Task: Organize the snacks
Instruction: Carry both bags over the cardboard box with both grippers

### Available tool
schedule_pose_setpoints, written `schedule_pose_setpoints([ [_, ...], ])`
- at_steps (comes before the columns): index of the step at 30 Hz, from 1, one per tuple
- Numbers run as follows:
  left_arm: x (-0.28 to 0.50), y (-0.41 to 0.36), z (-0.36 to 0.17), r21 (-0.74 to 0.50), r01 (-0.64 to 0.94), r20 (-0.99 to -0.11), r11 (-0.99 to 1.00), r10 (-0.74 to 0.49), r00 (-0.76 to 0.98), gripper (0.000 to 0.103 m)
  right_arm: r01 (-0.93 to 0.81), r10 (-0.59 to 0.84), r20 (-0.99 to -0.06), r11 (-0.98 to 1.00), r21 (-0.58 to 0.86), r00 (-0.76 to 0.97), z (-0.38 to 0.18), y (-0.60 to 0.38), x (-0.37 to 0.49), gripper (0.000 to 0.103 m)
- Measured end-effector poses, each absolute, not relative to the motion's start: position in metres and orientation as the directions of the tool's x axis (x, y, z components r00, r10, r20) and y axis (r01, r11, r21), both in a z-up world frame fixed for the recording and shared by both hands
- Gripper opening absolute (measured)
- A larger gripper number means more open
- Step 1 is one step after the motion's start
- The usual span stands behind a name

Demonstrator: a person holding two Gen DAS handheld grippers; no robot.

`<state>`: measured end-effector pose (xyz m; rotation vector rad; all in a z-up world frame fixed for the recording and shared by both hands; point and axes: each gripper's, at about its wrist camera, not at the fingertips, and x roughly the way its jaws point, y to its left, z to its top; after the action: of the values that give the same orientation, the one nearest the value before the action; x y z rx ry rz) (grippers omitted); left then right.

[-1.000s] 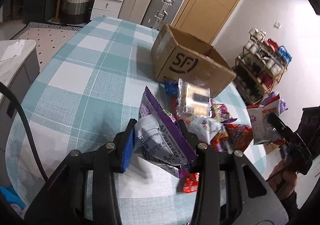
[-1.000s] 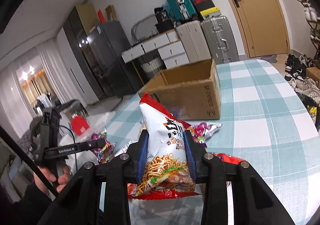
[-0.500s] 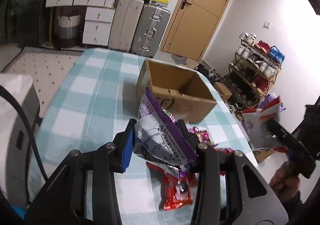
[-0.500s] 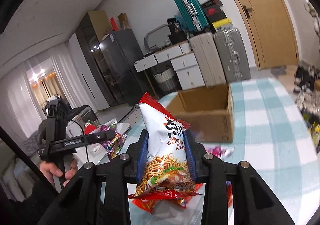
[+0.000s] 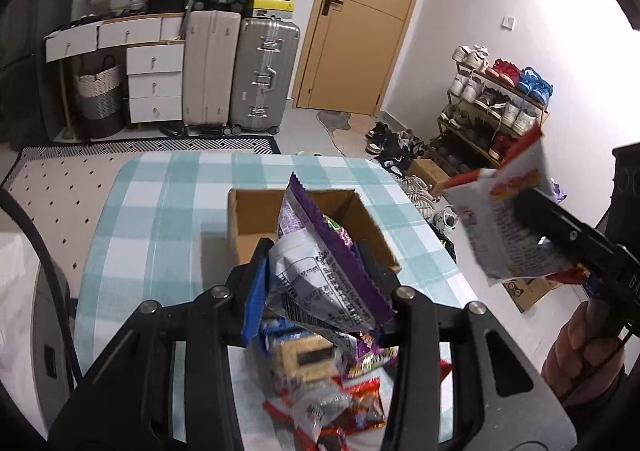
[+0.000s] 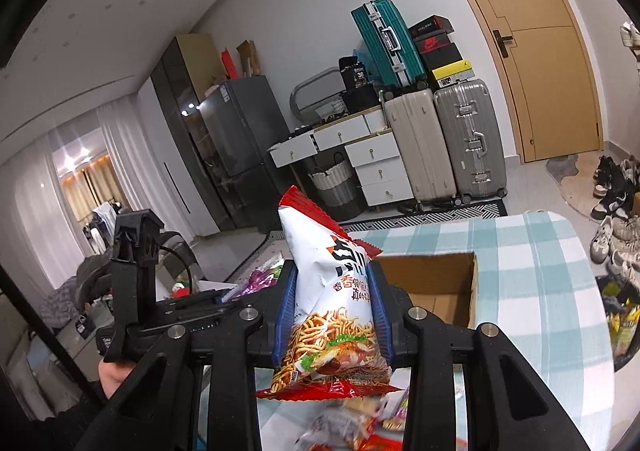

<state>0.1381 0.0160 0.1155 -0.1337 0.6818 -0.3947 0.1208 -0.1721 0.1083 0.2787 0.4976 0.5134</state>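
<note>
My left gripper (image 5: 316, 279) is shut on a purple-and-silver snack bag (image 5: 320, 271) and holds it high above the table, in front of the open cardboard box (image 5: 248, 219). My right gripper (image 6: 332, 303) is shut on a white-and-red noodle snack bag (image 6: 332, 303), also raised, with the box (image 6: 440, 291) just behind it. The right gripper and its bag (image 5: 516, 223) show at the right of the left wrist view. A pile of loose snack packets (image 5: 320, 379) lies on the table below the left gripper.
The table has a teal-and-white checked cloth (image 5: 168, 211). Suitcases (image 5: 264, 75), white drawers (image 5: 152, 83) and a wooden door (image 5: 368, 19) stand at the back. A shoe rack (image 5: 496, 107) is at the right and a dark fridge (image 6: 240, 155) at the left.
Both grippers have risen with their bags and now look down on the box from higher up. The box interior has come into view. The snack pile has dropped lower in the frame.
</note>
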Motion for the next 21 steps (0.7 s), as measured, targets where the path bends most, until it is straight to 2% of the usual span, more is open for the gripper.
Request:
schedule_pose_setpoints([
  [9,0.219,-0.023,0.115,-0.217,0.318,-0.639,0.923,-0.38,0.669,0.037,-0.35,0.498,-0.465,0.861,0.37,0.732,0.099,-0.163,0.193,0.034],
  [14,0.269,-0.032,0.086,-0.239,0.297,-0.678,0.925,-0.378,0.631,0.038,-0.298,0.482,-0.521,0.867,0.4,0.704,0.074,-0.165,0.24,0.034],
  [21,0.318,-0.046,0.038,-0.208,0.29,-0.741,0.934,-0.344,0.577,0.038,-0.251,0.462,-0.596,0.879,0.405,0.657,0.026,-0.168,0.286,0.034],
])
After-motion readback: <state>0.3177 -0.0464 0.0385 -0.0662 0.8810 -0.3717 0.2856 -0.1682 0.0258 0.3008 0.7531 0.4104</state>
